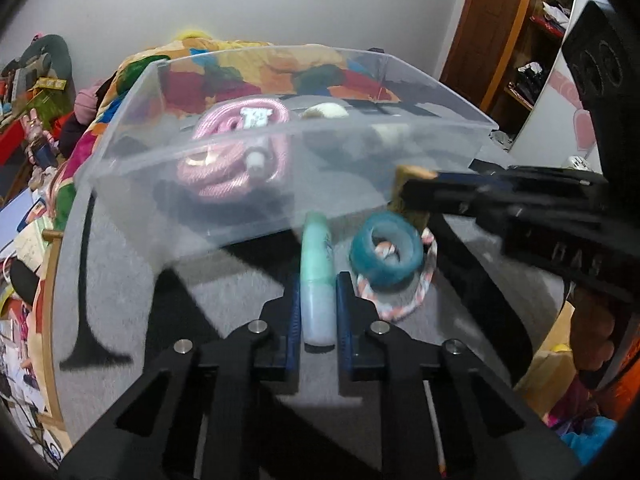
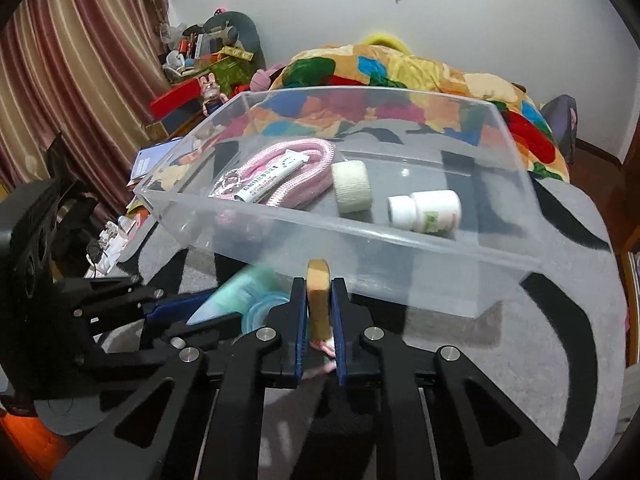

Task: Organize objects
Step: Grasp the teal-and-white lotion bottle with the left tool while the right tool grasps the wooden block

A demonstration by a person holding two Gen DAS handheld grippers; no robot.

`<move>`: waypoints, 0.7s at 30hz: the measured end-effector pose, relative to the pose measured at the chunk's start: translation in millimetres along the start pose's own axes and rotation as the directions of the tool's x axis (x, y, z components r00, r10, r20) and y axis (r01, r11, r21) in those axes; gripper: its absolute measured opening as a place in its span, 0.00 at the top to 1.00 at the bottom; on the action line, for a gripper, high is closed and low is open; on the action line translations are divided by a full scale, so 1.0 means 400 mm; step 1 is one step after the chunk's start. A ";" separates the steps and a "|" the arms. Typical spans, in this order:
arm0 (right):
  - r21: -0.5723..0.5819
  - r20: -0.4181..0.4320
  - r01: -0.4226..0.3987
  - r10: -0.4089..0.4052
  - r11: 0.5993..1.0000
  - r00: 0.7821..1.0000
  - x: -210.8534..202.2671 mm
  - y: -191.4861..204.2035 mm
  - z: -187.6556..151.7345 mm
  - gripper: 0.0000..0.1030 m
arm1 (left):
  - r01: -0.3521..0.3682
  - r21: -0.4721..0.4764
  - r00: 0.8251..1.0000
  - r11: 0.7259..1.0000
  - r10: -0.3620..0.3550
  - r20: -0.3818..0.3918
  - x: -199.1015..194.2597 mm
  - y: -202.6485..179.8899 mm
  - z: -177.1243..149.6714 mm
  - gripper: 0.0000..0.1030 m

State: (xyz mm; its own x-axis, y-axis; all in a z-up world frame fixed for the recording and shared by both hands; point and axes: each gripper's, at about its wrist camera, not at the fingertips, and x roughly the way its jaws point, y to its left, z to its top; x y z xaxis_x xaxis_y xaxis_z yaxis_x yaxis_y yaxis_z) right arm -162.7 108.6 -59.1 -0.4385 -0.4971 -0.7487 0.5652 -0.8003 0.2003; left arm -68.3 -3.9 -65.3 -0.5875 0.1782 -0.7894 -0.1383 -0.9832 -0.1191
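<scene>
Left wrist view shows the left claw (image 1: 318, 300) clamped narrow on a pale green tube (image 1: 318, 276), which stands up between the blue pads in front of a clear plastic bin (image 1: 168, 216). Just right of the tube a teal tape roll (image 1: 387, 254) rests on a pink-and-white woven ring (image 1: 404, 300) on the grey-and-black patterned surface (image 1: 120, 292). Further right the right claw (image 1: 416, 188) reaches in, gripping a tan block (image 1: 406, 190) close to the bin's near wall.

Right wrist view has that same tan block upright between the right claw's pads, with something pink (too blurred to name) low between the fingers. Inside the bin lie a coiled pink cord (image 2: 308, 178) with a white ointment tube (image 2: 270, 182) resting across it, then a cream bandage roll (image 2: 352, 188), then a white pill bottle (image 2: 426, 211) on its side. A patchwork quilt (image 2: 400, 68) covers the bed behind.
</scene>
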 end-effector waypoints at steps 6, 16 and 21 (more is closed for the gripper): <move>0.021 0.022 0.004 -0.005 1.000 1.000 -0.040 -0.028 -0.023 0.90 | -0.054 -0.025 0.998 0.998 0.055 0.022 -0.050 0.018 -0.049 0.85; 0.060 0.072 -0.011 0.006 0.998 0.997 -0.116 -0.049 -0.041 0.90 | -0.073 -0.041 0.992 0.996 0.077 0.098 -0.139 0.038 -0.034 0.85; 0.066 0.121 0.006 -0.014 0.998 0.993 -0.160 -0.047 -0.027 0.90 | -0.069 -0.027 0.986 0.997 0.072 0.153 -0.178 0.029 0.013 0.85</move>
State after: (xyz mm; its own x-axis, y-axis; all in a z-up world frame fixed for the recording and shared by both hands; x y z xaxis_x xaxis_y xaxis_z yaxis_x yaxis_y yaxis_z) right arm -137.6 158.9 -21.9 -0.5282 -0.5225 -0.6693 0.5152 -0.8238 0.2365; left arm -31.9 -27.9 -7.3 -0.7108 0.1109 -0.6946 -0.0759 -0.9938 -0.0810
